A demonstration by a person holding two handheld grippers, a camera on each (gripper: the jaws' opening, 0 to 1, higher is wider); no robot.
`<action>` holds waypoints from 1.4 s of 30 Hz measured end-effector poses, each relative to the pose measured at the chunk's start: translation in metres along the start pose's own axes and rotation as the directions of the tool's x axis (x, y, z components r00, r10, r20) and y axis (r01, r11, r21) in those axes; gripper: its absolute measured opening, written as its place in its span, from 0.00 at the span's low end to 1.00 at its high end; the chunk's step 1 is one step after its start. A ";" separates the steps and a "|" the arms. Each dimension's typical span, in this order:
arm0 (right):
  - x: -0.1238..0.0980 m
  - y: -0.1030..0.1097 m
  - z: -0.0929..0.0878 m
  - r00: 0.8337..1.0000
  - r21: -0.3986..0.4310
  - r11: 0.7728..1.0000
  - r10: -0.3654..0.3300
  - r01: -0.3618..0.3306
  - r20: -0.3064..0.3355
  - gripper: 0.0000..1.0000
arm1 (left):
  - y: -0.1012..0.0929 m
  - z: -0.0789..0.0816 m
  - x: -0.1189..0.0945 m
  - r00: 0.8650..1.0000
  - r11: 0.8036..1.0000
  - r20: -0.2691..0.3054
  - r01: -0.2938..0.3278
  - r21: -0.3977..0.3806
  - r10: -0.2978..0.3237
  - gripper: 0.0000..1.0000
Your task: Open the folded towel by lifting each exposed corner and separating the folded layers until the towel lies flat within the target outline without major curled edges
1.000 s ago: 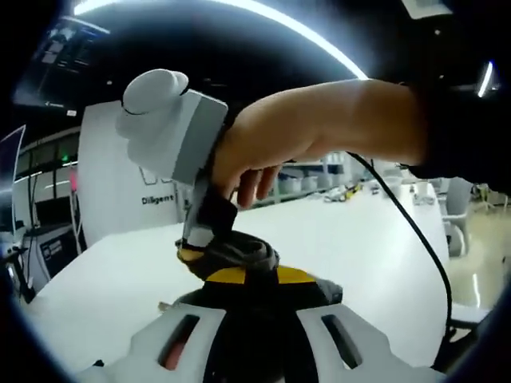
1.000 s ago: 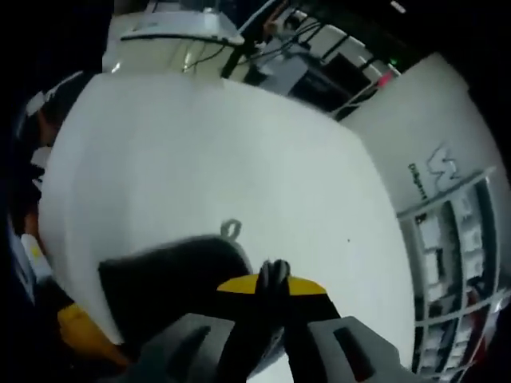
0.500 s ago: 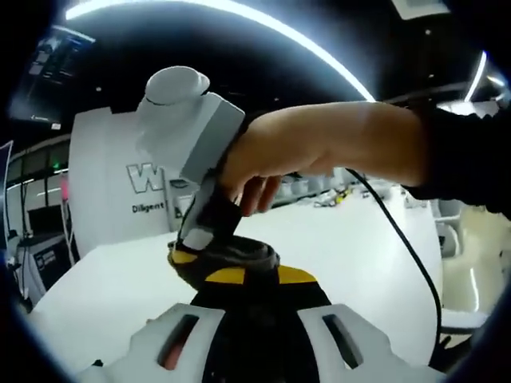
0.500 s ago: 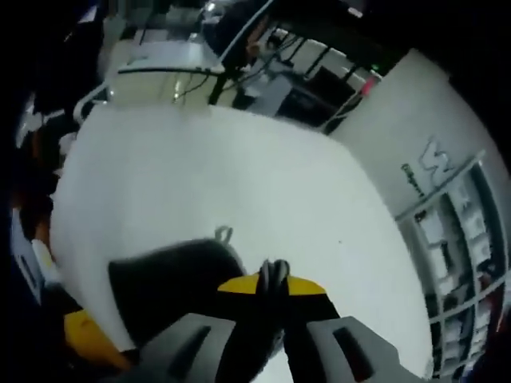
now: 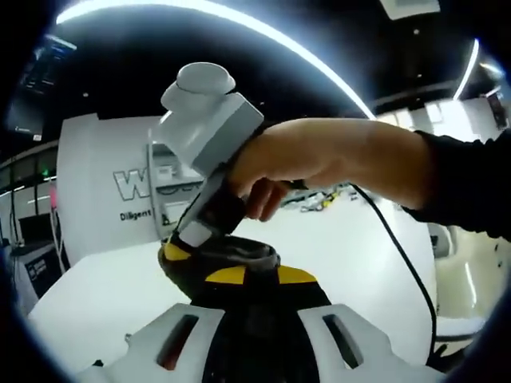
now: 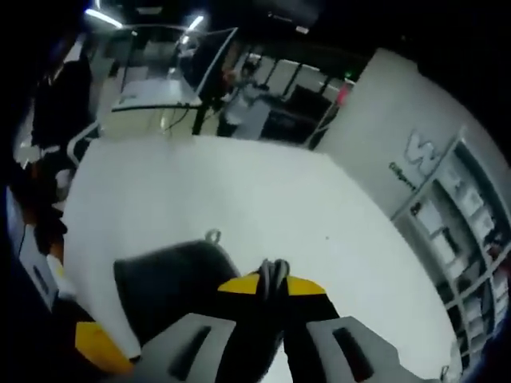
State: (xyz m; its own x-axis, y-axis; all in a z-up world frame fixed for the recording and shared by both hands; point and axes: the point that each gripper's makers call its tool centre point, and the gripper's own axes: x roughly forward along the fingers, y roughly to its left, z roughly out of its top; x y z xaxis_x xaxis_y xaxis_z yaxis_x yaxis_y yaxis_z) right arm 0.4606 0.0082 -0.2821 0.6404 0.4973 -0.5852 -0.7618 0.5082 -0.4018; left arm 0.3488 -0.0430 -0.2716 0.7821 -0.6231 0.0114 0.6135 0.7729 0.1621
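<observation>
White tabletop (image 6: 239, 199) is seen spread wide in the right gripper view, and it is seen again as a pale surface (image 5: 335, 247) in the left gripper view. Dark grey towel (image 6: 172, 275) is shown hanging in a folded bulk over the table, lifted by its edge, with a small loop (image 6: 212, 236) seen at its upper corner. A bunched fold of the same towel (image 5: 235, 257) is held up in the left gripper view. The right gripper (image 6: 274, 275) is closed on a thin edge of the towel, its jaws pressed together. The left gripper (image 5: 243, 267) is likewise clamped on the towel, with the other gripper (image 5: 209, 144) gripped by a person's hand (image 5: 319, 159) just above it. A black cable (image 5: 407, 263) is seen trailing down from the hand.
</observation>
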 end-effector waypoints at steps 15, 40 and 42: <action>-0.016 -0.015 -0.025 0.997 0.051 0.998 -0.034 0.031 0.074 0.04 | -0.028 -0.001 0.023 0.999 0.999 -0.029 0.040 0.032 -0.039 0.09; -0.036 -0.050 -0.094 0.985 0.233 0.972 -0.061 0.022 0.159 0.04 | -0.082 -0.017 0.060 0.988 0.990 -0.102 0.120 0.072 -0.113 0.10; -0.036 -0.051 -0.102 0.987 0.240 0.970 -0.062 0.025 0.150 0.04 | -0.085 -0.020 0.062 0.987 0.990 -0.108 0.126 0.070 -0.118 0.10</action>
State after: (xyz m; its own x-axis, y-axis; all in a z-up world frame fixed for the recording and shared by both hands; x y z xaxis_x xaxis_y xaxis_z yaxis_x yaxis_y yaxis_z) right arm 0.4665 -0.1075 -0.3122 0.6938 0.5645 -0.4472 -0.7001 0.6741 -0.2354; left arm 0.3467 -0.1450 -0.3042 0.7116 -0.6932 -0.1147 0.6978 0.6780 0.2311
